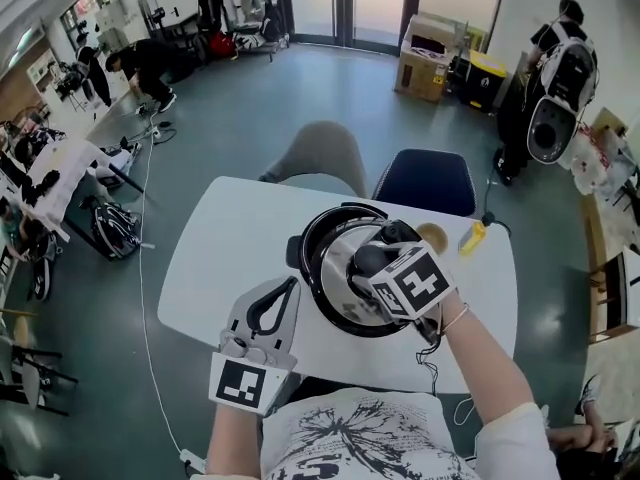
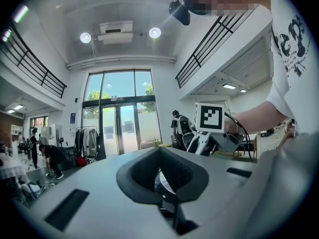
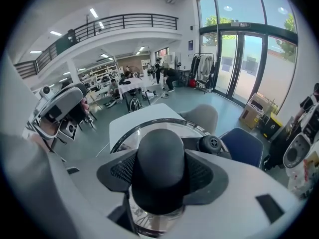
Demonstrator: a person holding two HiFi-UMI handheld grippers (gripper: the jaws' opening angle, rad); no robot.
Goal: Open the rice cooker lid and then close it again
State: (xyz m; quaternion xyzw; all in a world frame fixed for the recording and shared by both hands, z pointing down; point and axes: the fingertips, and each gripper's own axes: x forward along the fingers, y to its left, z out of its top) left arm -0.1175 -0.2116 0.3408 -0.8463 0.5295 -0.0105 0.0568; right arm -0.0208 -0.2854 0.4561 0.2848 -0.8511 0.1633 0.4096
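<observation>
Right tongs (image 1: 372,261) are clamped on the black knob (image 3: 160,158) of the rice cooker lid (image 1: 338,290), holding that shiny lid tilted over the black-rimmed rice cooker (image 1: 303,236) in the middle of the white surface (image 1: 215,258). Left tongs (image 1: 286,292) hover just beside the cooker, tips pinched together with nothing between them.

Right gripper (image 3: 162,180) has it: jaws clamped on the black knob (image 3: 160,153) of the glass lid (image 3: 128,134), pads (image 3: 205,176) pressing either side. White table (image 3: 130,122) behind, blue chair (image 3: 244,146) off right.
</observation>
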